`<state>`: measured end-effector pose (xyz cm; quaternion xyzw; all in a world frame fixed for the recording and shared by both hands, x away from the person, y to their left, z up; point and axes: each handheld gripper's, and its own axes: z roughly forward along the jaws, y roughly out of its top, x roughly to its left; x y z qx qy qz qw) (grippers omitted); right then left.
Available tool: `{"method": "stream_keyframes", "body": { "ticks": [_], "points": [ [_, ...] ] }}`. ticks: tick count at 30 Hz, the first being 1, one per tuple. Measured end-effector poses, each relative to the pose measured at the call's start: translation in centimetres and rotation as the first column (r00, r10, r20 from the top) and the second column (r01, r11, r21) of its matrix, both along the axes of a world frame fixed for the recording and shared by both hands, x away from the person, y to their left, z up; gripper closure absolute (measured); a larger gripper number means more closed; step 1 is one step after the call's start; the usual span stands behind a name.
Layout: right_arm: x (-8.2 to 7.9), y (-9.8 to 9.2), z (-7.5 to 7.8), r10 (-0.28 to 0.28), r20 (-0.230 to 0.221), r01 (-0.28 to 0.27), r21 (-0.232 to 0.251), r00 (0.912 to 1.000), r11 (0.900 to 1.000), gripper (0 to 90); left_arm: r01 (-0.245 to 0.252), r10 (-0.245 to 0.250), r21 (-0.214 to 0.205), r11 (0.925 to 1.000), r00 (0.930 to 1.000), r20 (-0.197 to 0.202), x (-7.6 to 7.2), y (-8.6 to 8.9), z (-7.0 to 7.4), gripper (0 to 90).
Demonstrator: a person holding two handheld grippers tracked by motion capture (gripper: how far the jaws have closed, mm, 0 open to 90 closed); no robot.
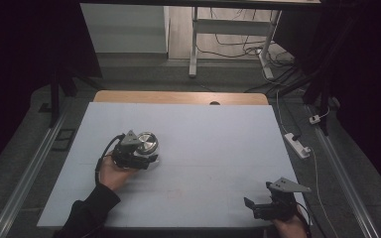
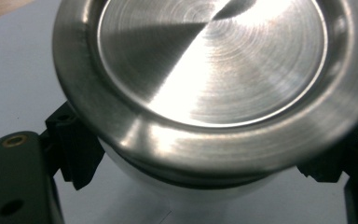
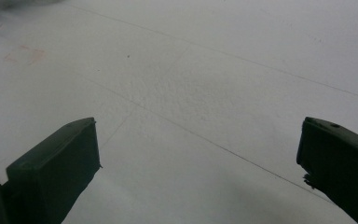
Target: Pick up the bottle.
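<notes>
Left gripper (image 1: pixel 146 159) clamped on white jar (image 2: pixel 186 186) below steel lid (image 2: pixel 212 70) for lifting; right gripper (image 1: pixel 258 206) apart, idle on worktop (image 1: pixel 218 144).

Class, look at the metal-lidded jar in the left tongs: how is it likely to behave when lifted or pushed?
The jar looks rigid, so it should keep its shape. Its brushed steel lid is smooth and overhangs the white body, so the left tongs, closed below the rim, may slip but would probably catch there. Being round, it would likely roll if tipped.
</notes>
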<state>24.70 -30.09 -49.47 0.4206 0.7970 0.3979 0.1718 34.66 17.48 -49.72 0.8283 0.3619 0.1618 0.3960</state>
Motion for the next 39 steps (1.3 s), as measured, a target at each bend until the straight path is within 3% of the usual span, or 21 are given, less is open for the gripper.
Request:
{"method": "stream_keyframes", "body": {
  "ticks": [14, 21, 31, 39],
  "points": [
    [-0.1, 0.0, 0.0, 0.000, 0.005, 0.000, 0.001, 1.0000, 1.0000, 0.0, 0.060, -0.059, -0.039, 0.9975, 0.9982, 0.014, -1.2, -0.9, 2.1, 15.9],
    [-0.1, 0.1, 0.0, 0.002, 0.006, -0.002, -0.005, 1.0000, 1.0000, 0.0, 0.109, -0.108, -0.043, 0.9932, 0.9940, 0.018, -1.9, -1.9, 2.8, 15.9],
    [-0.1, 0.1, 0.0, 0.001, 0.004, -0.001, -0.006, 1.0000, 1.0000, 0.0, 0.188, -0.187, -0.032, 0.9817, 0.9820, 0.023, -3.1, -4.0, 3.6, 15.9],
    [-0.1, 0.1, 0.0, 0.006, 0.004, -0.006, -0.003, 1.0000, 1.0000, 0.0, 0.255, -0.255, -0.026, 0.9665, 0.9667, 0.024, -4.1, -6.0, 3.9, 15.9]
  ]
}}
